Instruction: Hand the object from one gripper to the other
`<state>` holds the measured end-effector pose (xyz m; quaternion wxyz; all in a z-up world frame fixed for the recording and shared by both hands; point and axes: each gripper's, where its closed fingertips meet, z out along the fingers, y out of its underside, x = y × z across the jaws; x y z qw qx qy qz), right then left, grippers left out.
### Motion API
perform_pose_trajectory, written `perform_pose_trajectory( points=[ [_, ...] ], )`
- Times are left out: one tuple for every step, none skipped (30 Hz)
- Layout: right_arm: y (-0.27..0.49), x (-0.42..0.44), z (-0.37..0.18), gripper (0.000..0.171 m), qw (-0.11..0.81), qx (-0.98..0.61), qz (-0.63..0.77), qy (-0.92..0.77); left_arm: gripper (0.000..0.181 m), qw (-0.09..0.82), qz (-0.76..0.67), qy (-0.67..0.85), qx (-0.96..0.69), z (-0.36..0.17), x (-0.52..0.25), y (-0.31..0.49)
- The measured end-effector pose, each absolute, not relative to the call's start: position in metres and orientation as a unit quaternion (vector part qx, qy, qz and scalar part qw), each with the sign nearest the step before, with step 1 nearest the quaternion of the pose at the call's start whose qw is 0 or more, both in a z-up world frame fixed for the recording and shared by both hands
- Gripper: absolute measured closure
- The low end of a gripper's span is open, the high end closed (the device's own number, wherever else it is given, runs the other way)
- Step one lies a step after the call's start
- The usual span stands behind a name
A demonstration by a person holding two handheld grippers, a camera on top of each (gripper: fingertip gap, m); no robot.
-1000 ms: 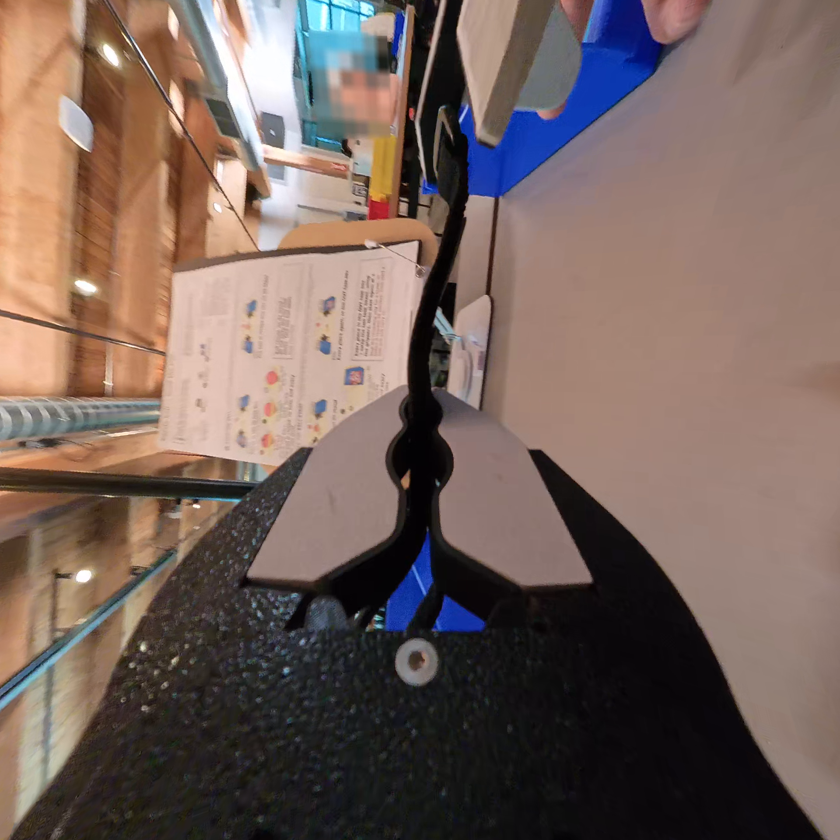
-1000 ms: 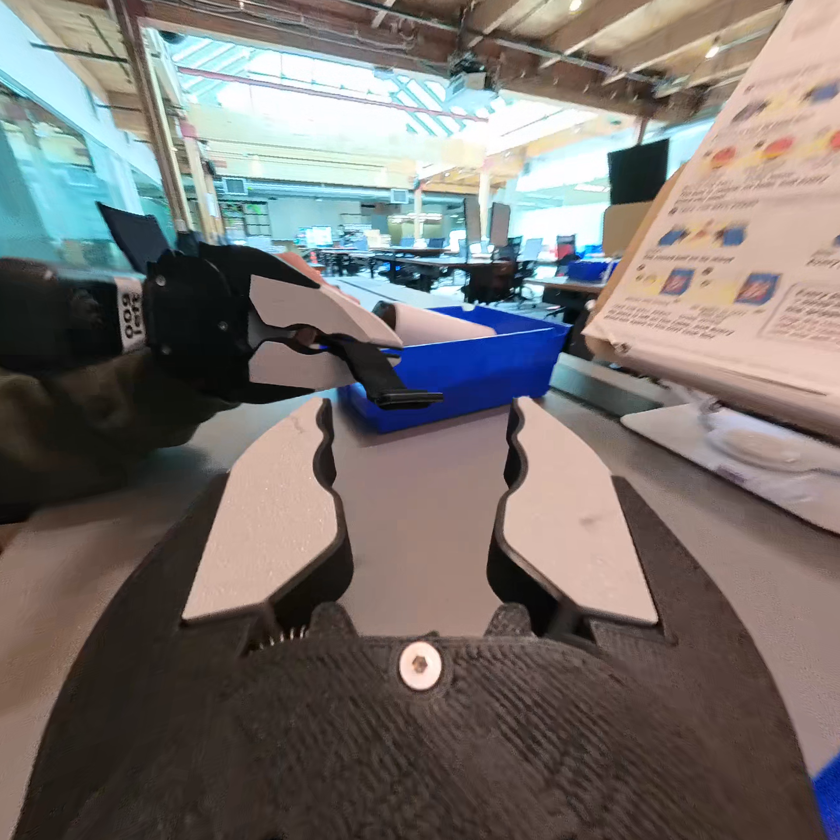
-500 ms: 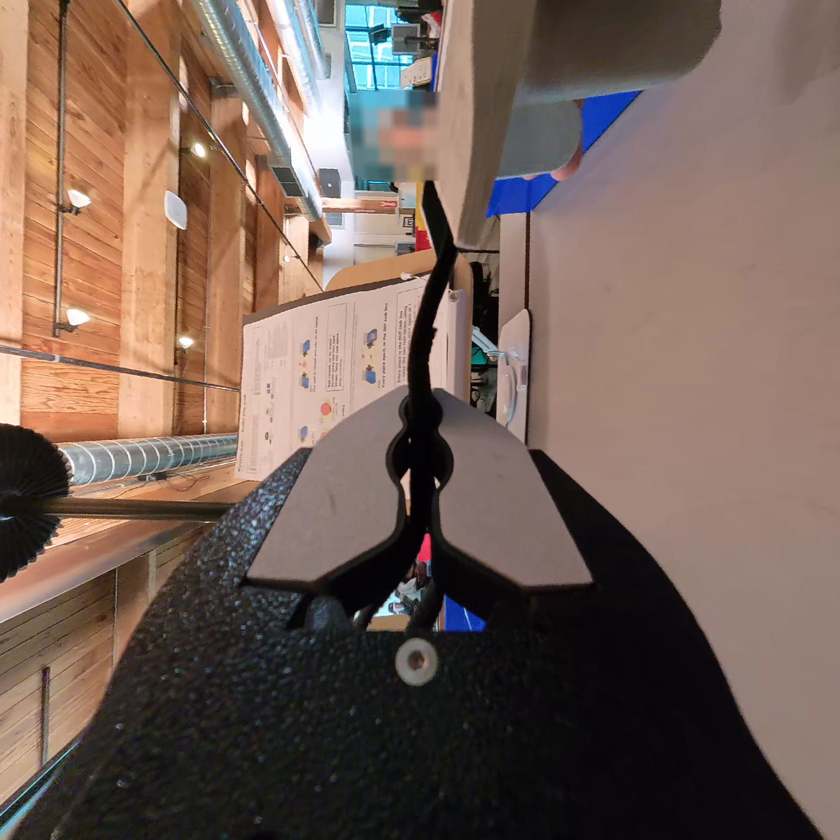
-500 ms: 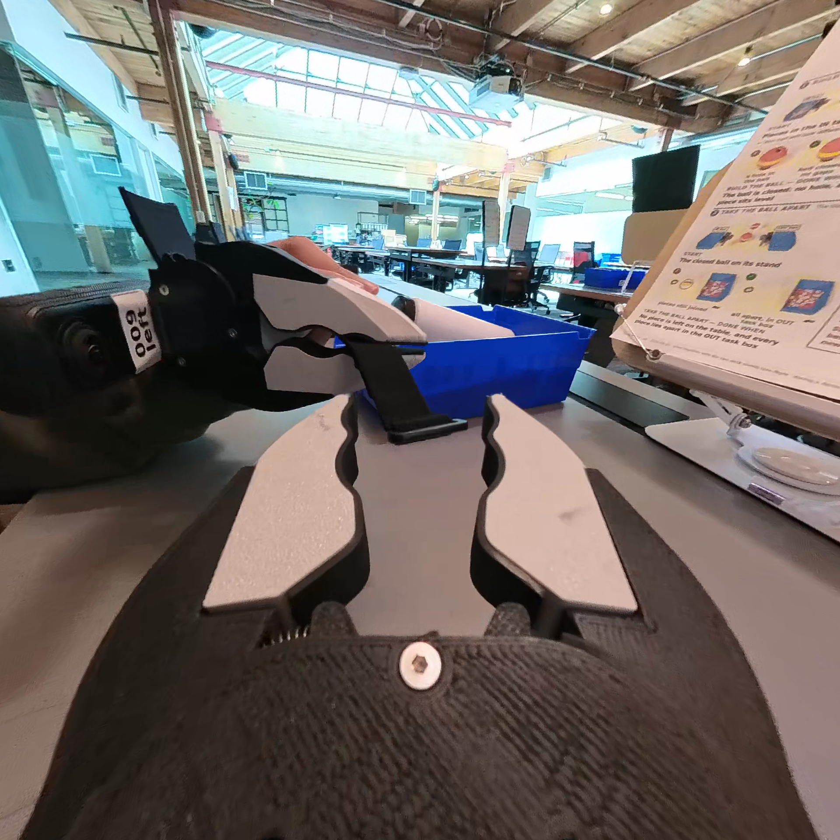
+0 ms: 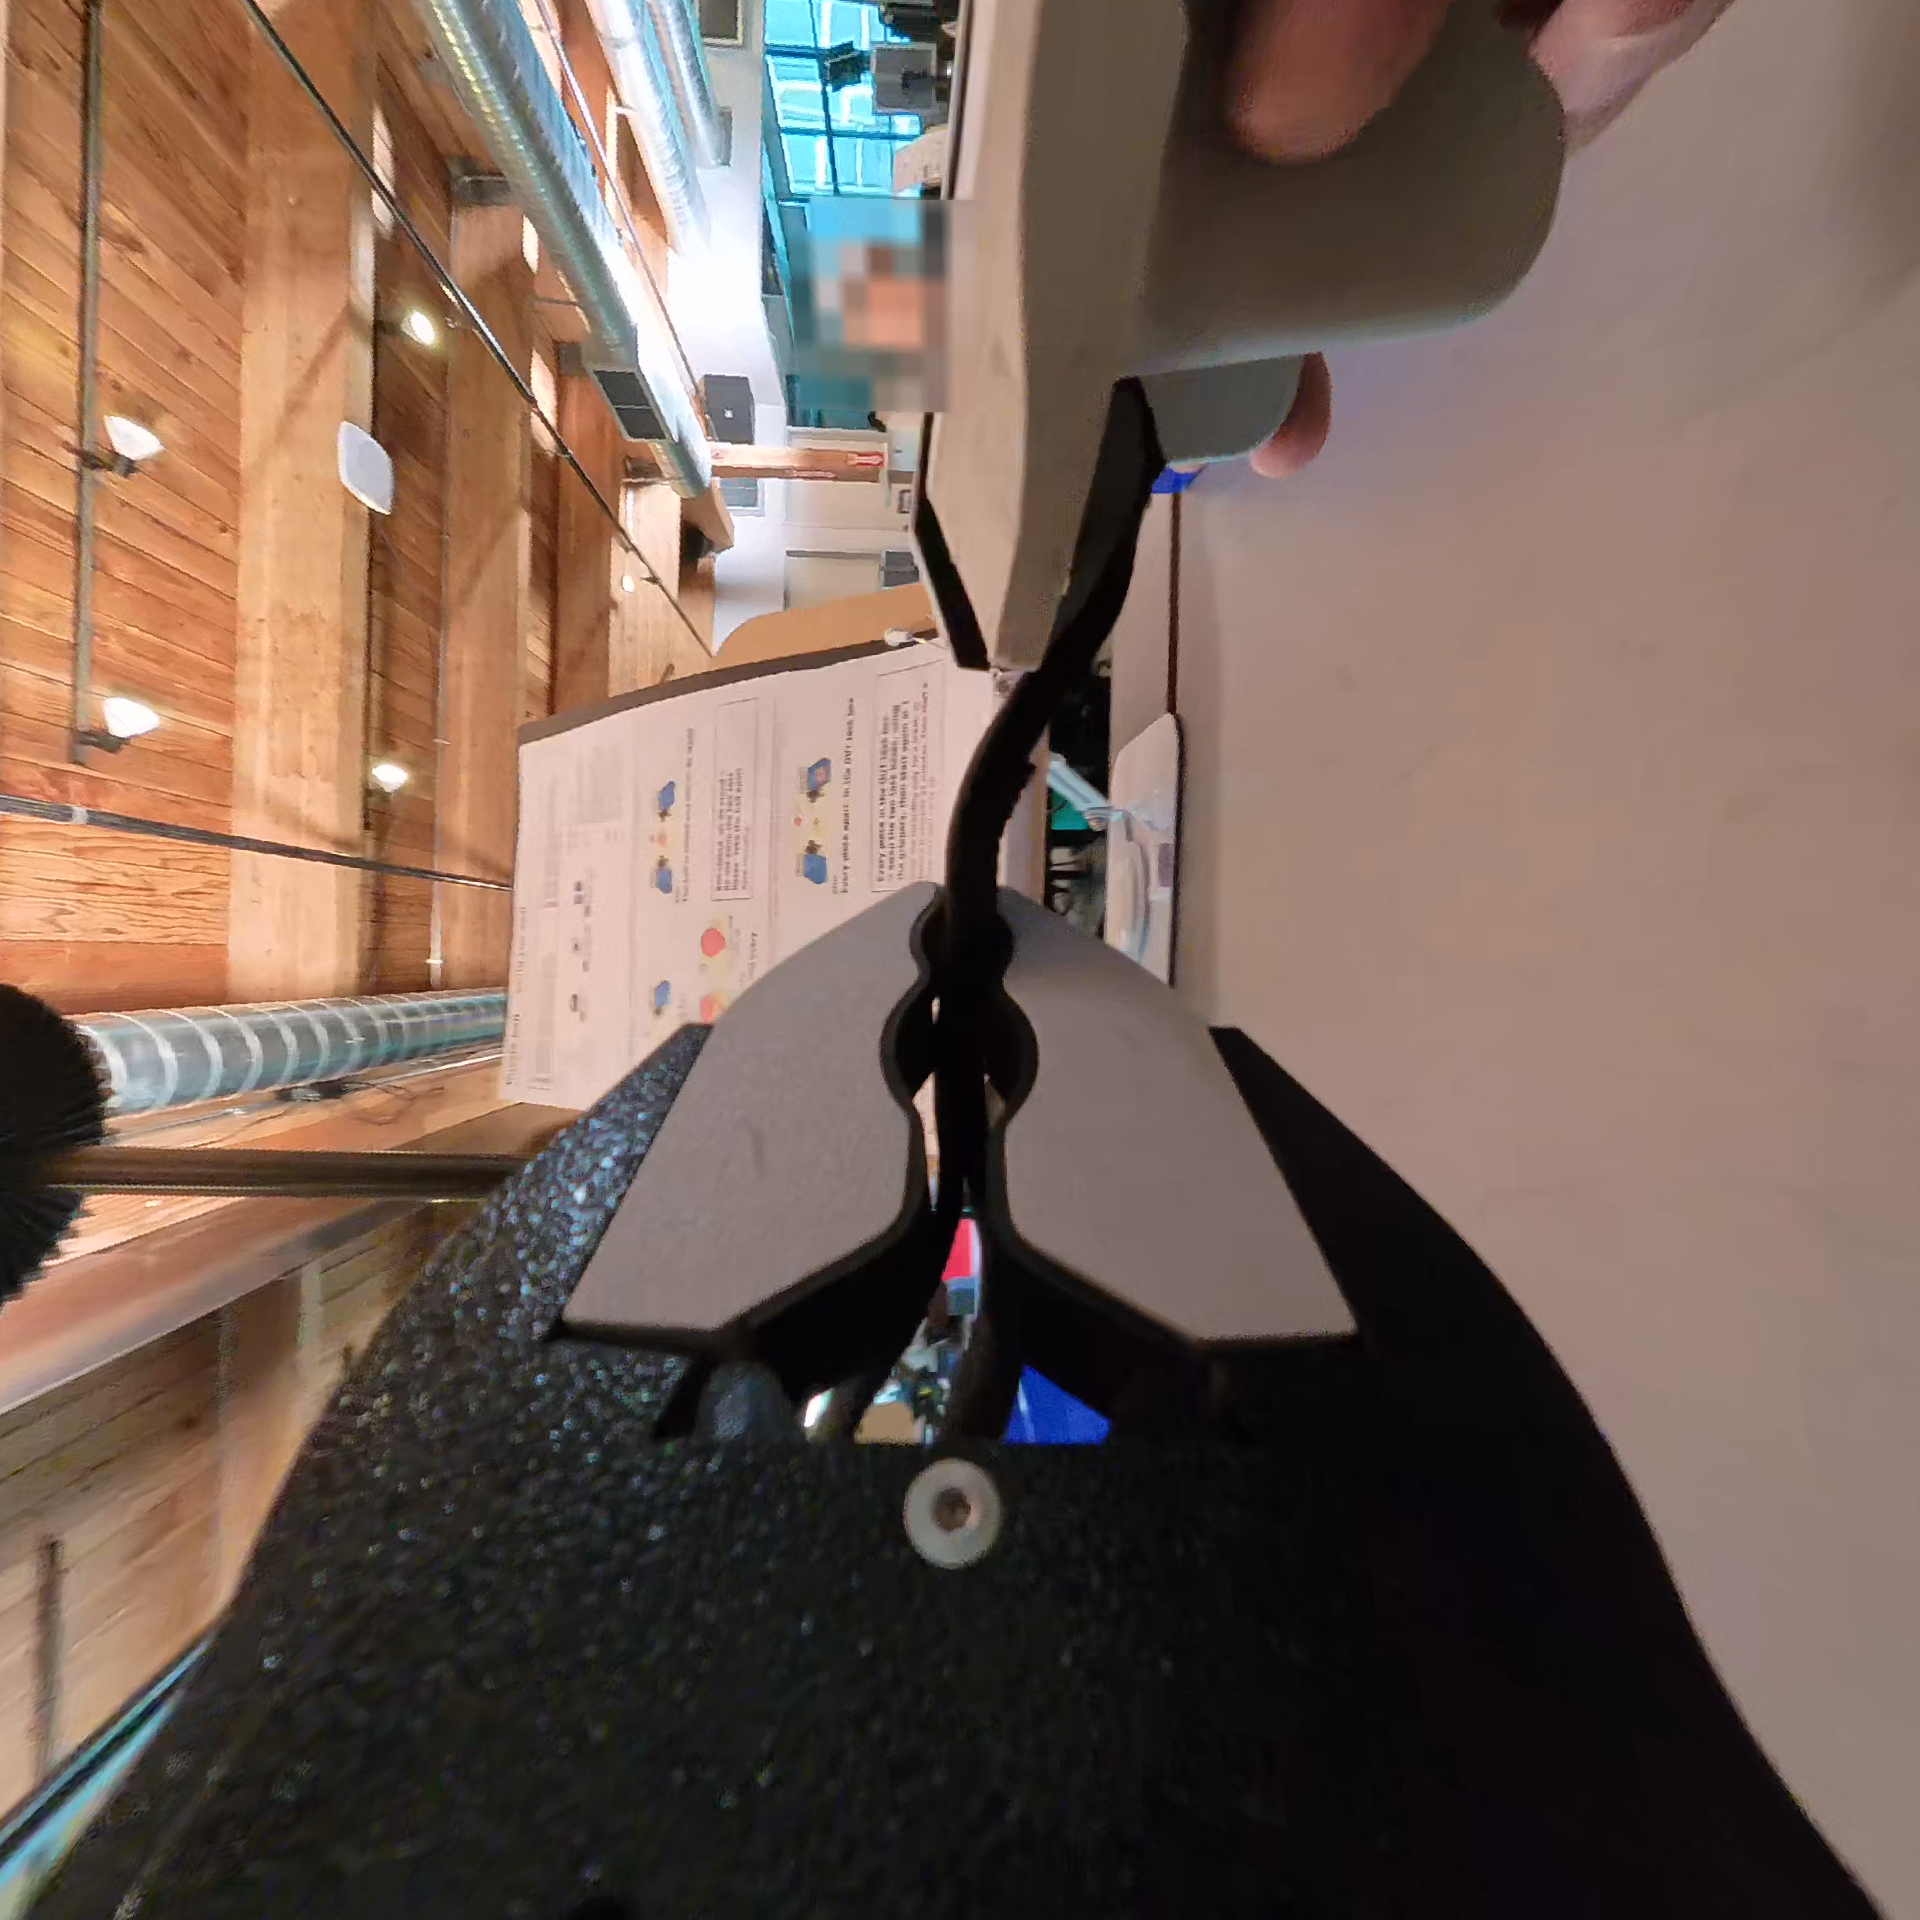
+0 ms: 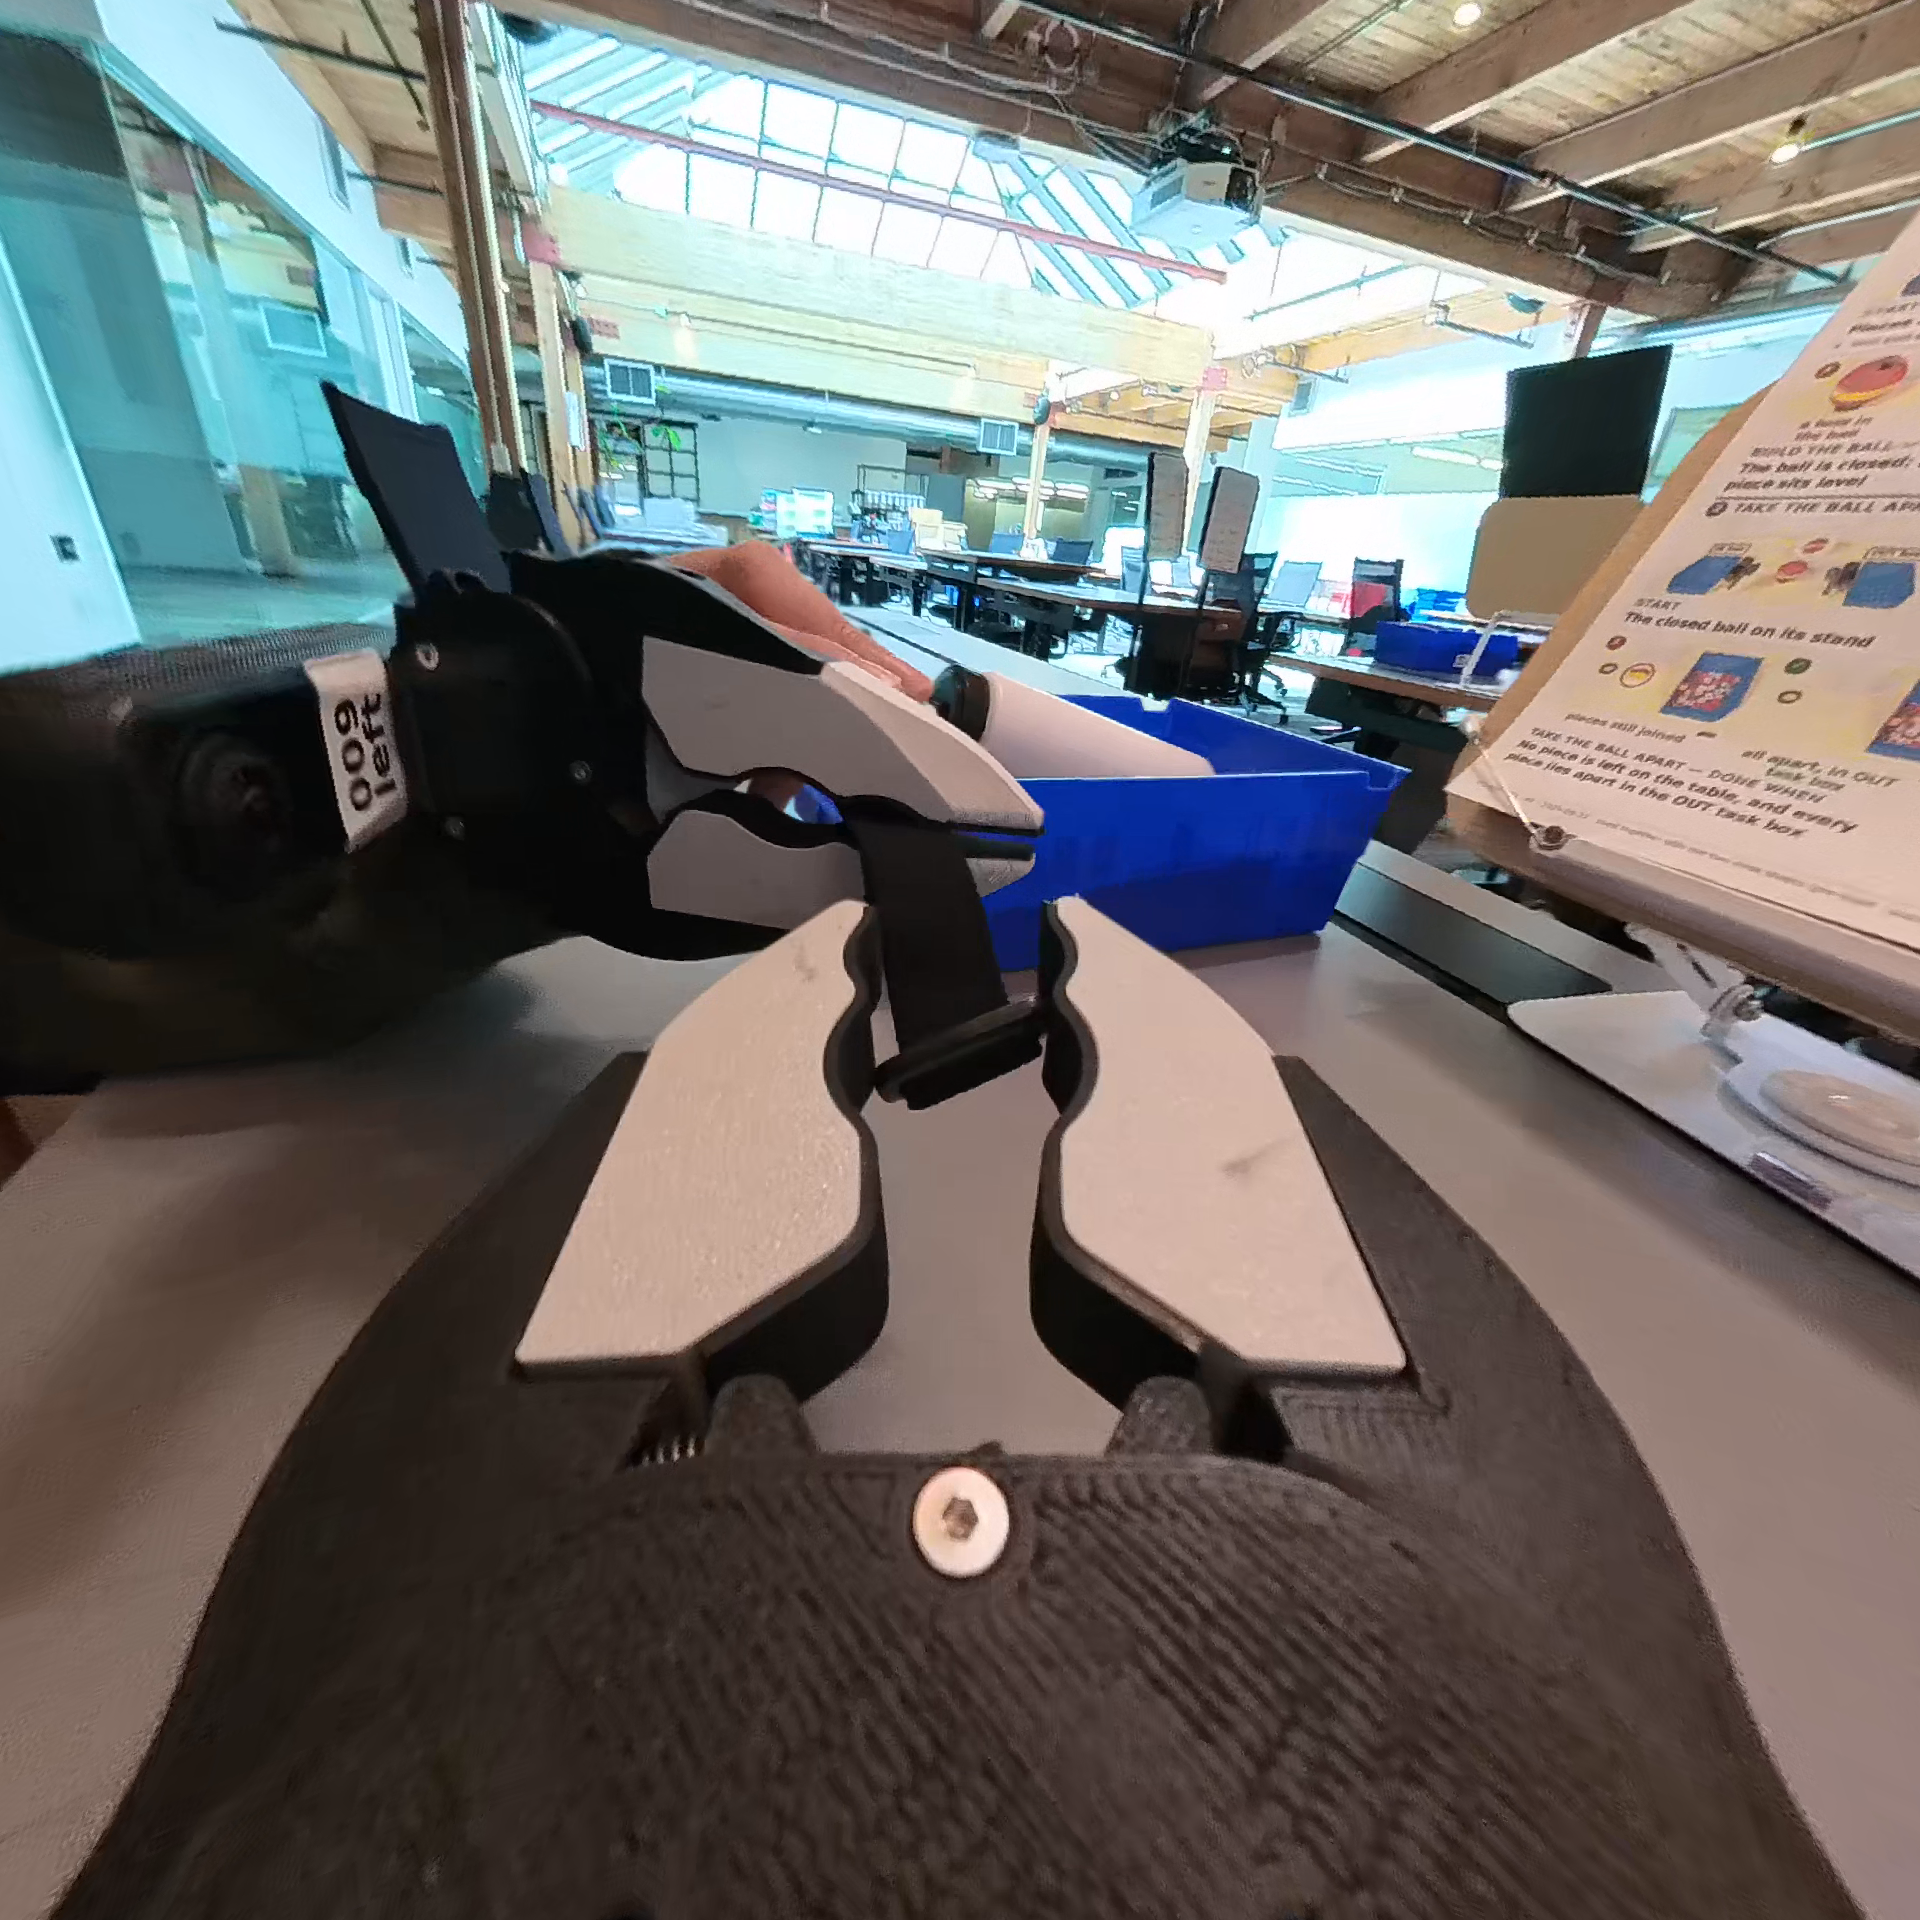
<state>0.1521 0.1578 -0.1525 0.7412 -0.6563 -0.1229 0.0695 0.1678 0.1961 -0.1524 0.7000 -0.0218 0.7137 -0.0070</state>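
The black strap (image 6: 935,956) is a flat, matte band of webbing with a thicker ridged end, and it hangs in the air over the grey table (image 6: 1455,1299), bridging the two tools. Its upper part is pinched between the pressed-together fingers of the left gripper (image 6: 1013,836), which lies on its side just above the strap's free length. From that pinch the strap droops down and bends, and its ridged end sits between the fingertips of the right gripper (image 6: 951,940), whose jaws are spread with a gap on either side of the strap; the ridged end looks to brush the right-hand finger, though contact cannot be told for sure. In the left wrist view the strap (image 5: 997,810) runs as a thin dark curve from the left gripper (image 5: 961,925) up to the right gripper (image 5: 1049,582). Behind the strap stands a blue bin (image 6: 1195,831) on the table, and to the strap's right a printed instruction sheet (image 6: 1745,644) leans on a stand.
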Motion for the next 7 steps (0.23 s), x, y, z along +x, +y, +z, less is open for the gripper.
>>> perform_pose_trajectory(
  points=[
    [0.158, 0.153, -0.152, 0.143, 0.741, -0.657, 0.059, -0.126, 0.178, 0.690, -0.020, 0.723, -0.030, -0.155, 0.168, 0.196],
    [0.157, 0.155, -0.152, 0.143, 0.741, -0.657, 0.048, -0.131, 0.177, 0.674, -0.035, 0.737, -0.042, -0.160, 0.168, 0.196],
    [0.156, 0.156, -0.152, 0.143, 0.741, -0.657, 0.036, -0.134, 0.175, 0.654, -0.052, 0.753, -0.058, -0.165, 0.168, 0.197],
    [0.155, 0.158, -0.151, 0.143, 0.741, -0.657, 0.026, -0.136, 0.171, 0.629, -0.077, 0.770, -0.072, -0.171, 0.167, 0.195],
    [0.154, 0.160, -0.151, 0.143, 0.741, -0.656, 0.014, -0.140, 0.166, 0.599, -0.111, 0.788, -0.088, -0.176, 0.165, 0.192],
    [0.154, 0.163, -0.152, 0.143, 0.738, -0.659, -0.007, -0.147, 0.162, 0.571, -0.149, 0.800, -0.108, -0.177, 0.162, 0.189],
    [0.153, 0.166, -0.153, 0.143, 0.731, -0.663, -0.039, -0.158, 0.158, 0.541, -0.189, 0.809, -0.129, -0.178, 0.158, 0.186]
  ],
)
